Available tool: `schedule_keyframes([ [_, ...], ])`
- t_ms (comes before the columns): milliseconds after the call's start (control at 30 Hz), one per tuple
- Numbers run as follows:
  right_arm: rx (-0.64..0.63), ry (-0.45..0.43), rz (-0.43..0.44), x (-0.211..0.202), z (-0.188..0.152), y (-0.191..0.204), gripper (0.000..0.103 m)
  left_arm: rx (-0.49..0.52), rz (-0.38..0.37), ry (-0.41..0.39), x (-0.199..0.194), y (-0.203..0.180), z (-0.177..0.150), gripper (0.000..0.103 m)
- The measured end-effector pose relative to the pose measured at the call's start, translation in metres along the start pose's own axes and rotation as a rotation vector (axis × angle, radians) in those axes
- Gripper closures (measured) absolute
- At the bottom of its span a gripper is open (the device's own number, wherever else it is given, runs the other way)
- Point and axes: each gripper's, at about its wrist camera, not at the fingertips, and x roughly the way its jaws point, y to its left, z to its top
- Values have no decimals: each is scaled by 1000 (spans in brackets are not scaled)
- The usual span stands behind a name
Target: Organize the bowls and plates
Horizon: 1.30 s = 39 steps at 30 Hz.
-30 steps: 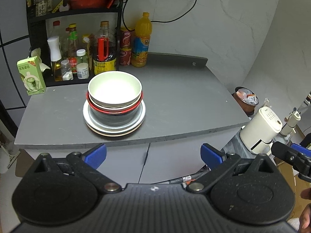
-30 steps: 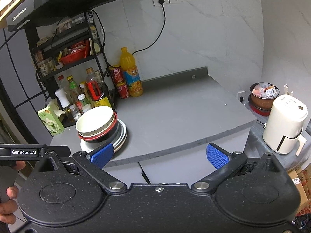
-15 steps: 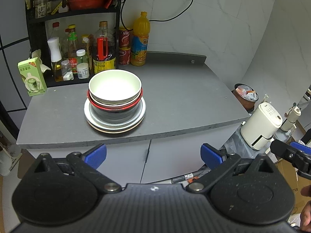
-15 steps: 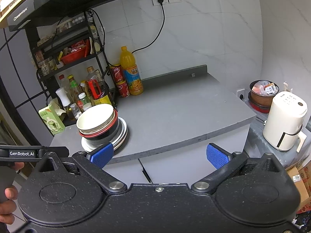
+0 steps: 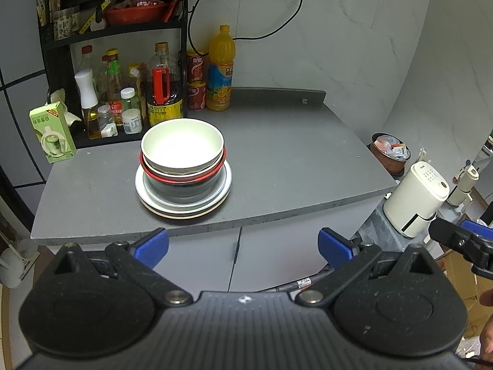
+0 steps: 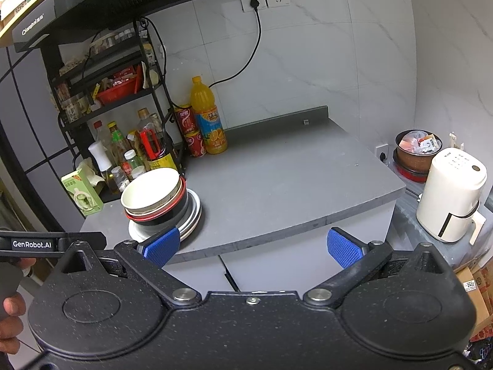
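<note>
Left gripper [image 5: 243, 245] backed off; bowl stack [image 5: 182, 166] upright, mouths up.

Left gripper [image 5: 243, 246] fingers spread wide, nothing between them; path ahead to the stack [image 5: 183, 169] is free. Behind the stack: bottles [image 5: 129, 92], rack [image 5: 114, 27], carton [image 5: 52, 132] on its left. Countertop [image 5: 292, 145] right of the stack is bare. Right gripper [image 6: 251, 245] also wide, gap clear; kettle [image 6: 451, 194] beyond its right finger.
</note>
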Motion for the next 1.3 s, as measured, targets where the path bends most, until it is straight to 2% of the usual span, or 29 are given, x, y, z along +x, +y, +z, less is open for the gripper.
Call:
schedule_keyframes([
  [1300,-16,-12,-11,-9,5,-3,0,10,-8,0,-2,1,7,1],
])
